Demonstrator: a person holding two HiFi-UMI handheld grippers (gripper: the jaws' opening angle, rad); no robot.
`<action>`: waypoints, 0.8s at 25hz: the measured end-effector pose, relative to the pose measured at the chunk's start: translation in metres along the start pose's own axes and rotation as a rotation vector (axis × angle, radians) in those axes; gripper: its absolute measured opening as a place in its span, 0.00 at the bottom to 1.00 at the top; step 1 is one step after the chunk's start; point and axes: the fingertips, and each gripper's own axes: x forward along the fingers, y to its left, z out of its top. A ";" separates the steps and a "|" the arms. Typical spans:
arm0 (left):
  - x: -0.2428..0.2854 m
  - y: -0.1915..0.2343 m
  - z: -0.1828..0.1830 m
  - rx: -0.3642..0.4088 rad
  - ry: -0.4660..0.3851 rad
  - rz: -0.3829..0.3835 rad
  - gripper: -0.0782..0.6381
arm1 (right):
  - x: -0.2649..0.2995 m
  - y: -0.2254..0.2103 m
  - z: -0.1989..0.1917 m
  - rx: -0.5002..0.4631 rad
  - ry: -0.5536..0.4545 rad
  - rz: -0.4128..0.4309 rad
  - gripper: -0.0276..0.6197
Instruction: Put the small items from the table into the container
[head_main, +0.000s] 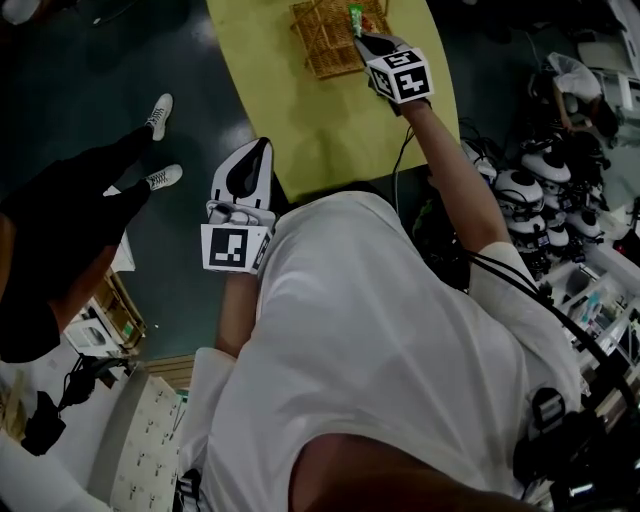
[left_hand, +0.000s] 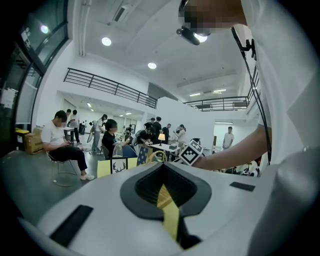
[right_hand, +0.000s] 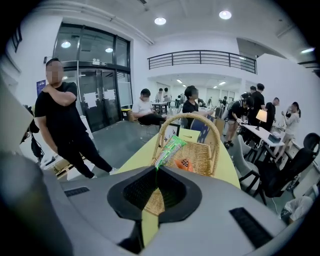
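Note:
A wicker basket (head_main: 325, 40) with a hoop handle stands on the yellow table (head_main: 320, 130) at the far end. My right gripper (head_main: 366, 42) hangs just beside the basket's right rim, shut on a thin green packet (head_main: 355, 16) that sticks out past its tips. In the right gripper view the green packet (right_hand: 170, 150) rises from the right gripper (right_hand: 156, 176) toward the basket (right_hand: 202, 156), which holds an orange item (right_hand: 182, 164). My left gripper (head_main: 258, 150) is held back at the table's near left edge, shut and with nothing in it. The left gripper (left_hand: 164, 189) points level toward the basket handle (left_hand: 156, 155).
A person in black (head_main: 60, 230) stands on the floor left of the table, seen also as the person (right_hand: 62, 120) in the right gripper view. Shelves of equipment (head_main: 540, 190) crowd the right side. Black chairs (right_hand: 280, 175) stand to the right of the table.

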 end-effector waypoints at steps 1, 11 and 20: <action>-0.003 0.000 0.000 -0.002 0.001 0.006 0.12 | 0.002 0.003 0.002 -0.005 0.002 0.006 0.09; -0.029 0.006 -0.002 -0.007 0.016 0.070 0.12 | 0.021 0.017 0.008 -0.048 0.028 0.029 0.09; -0.038 0.010 -0.001 -0.007 0.022 0.098 0.12 | 0.030 0.014 0.016 -0.061 0.031 0.000 0.17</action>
